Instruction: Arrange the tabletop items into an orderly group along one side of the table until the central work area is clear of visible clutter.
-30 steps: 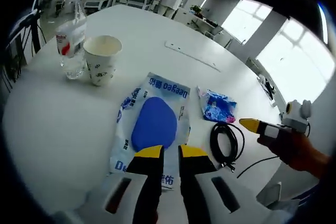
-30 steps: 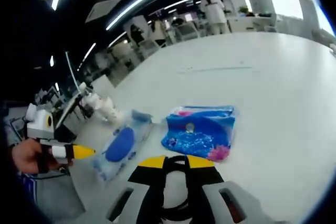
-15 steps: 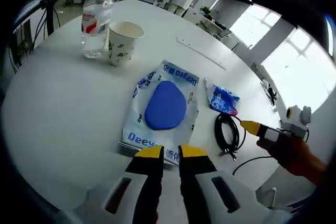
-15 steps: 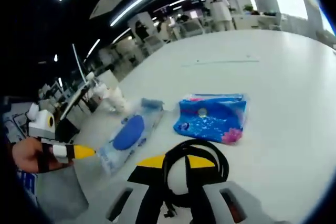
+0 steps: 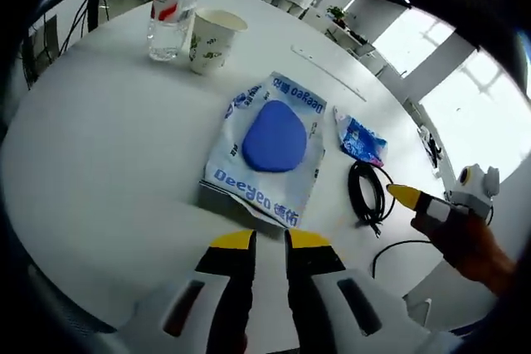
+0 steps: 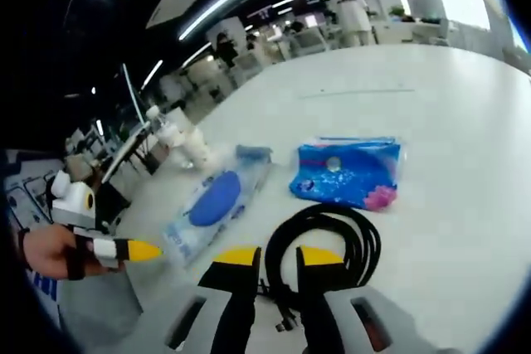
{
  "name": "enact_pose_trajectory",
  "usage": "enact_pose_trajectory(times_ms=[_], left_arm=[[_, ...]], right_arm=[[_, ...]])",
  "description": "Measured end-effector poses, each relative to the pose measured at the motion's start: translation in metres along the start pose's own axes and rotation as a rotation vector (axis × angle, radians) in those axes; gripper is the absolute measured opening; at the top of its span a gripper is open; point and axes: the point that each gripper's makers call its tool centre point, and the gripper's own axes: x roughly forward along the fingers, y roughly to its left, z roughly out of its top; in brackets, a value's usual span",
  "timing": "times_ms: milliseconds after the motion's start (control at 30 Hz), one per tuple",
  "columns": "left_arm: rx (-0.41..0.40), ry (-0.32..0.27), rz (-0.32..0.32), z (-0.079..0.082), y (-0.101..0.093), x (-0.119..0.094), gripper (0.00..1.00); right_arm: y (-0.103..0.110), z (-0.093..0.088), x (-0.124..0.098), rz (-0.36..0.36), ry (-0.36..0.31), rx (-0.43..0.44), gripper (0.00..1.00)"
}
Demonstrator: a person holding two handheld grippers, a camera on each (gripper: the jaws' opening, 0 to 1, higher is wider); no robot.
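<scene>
- Tabletop items lie spread across the middle of a round white worktop [image 5: 99,155]; as far as can be judged, the tidying has barely begun and nothing yet sits in a neat row along one side.
- Nearest in the left gripper view, the left hand-held gripper [image 5: 270,240] hovers over bare worktop just short of the wipes pack, its yellow-tipped jaws close together with a thin gap and nothing between them.
- Just beyond it lies the wipes pack [image 5: 270,143], a flat white packet with a blue oval lid, lying at an angle.
- Beside the pack on its far right sits a small blue tissue packet [image 5: 361,140], and nearer than that a coiled black cable [image 5: 365,196].
- In the right gripper view, the right hand-held gripper [image 6: 269,256] hangs at the near edge of the cable [image 6: 323,242]; part of the coil appears to run between the narrowly parted jaws, though whether they pinch it cannot be told.
- Past the coil the tissue packet [image 6: 348,173] lies flat.
- Farthest off, near the worktop's rim, a paper cup [image 5: 211,39] stands upright just beside a clear water bottle [image 5: 170,10].
- Still to do, by my reading: gather the cable, tissues and wipes towards one side, perhaps by the cup and bottle.
</scene>
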Motion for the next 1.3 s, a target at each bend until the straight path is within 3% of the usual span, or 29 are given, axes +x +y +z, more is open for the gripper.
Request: enact_pose_trajectory(times_ms=[433, 600, 1300], left_arm=[[-0.104, -0.010, -0.026, -0.001, -0.004, 0.013, 0.13], [-0.244, -0.020, -0.043, 0.001, -0.006, 0.019, 0.12], [-0.324, -0.010, -0.038, 0.000, -0.010, 0.029, 0.05]], right_arm=[[-0.003, -0.010, -0.005, -0.005, 0.006, 0.016, 0.16], [-0.004, -0.010, -0.009, -0.009, 0.000, 0.022, 0.16], [-0.006, -0.012, -0.011, -0.009, 0.008, 0.024, 0.16]])
